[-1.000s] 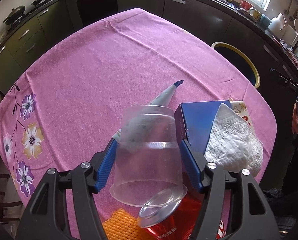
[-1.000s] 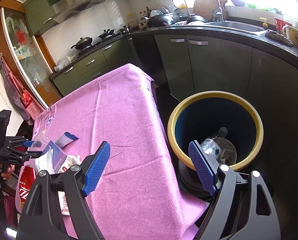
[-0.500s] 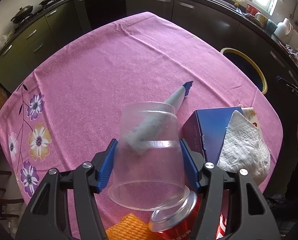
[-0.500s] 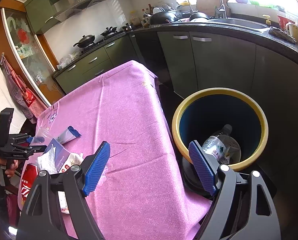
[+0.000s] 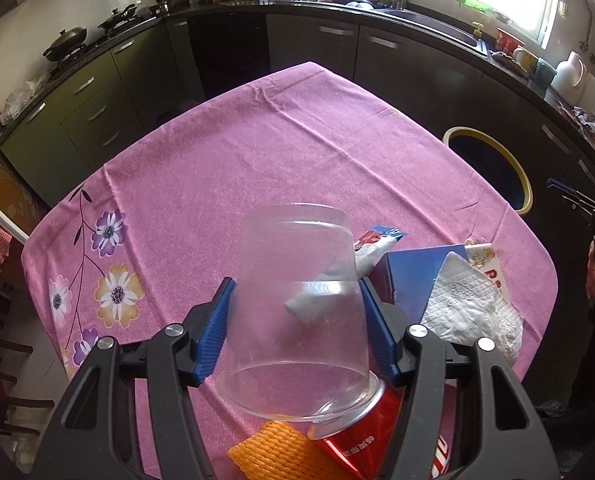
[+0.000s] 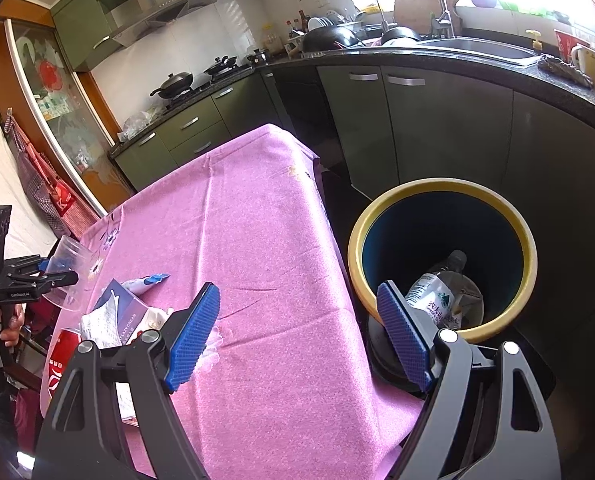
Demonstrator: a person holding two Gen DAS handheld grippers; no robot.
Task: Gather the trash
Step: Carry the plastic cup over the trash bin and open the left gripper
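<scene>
While your left gripper is pinching the clear plastic cup between its blue pads, held above the pink tablecloth, you are carrying out the lift-and-carry step. Your right gripper is hanging wide apart and gripping nothing, near the yellow-rimmed bin, which is holding a plastic bottle. From the left wrist view, that bin is sitting at about two o'clock, beyond the table edge. Your next move is probably calling for swinging the cup that way over the rim before letting go. A tube, blue box, tissue, red can and orange netting are waiting.
</scene>
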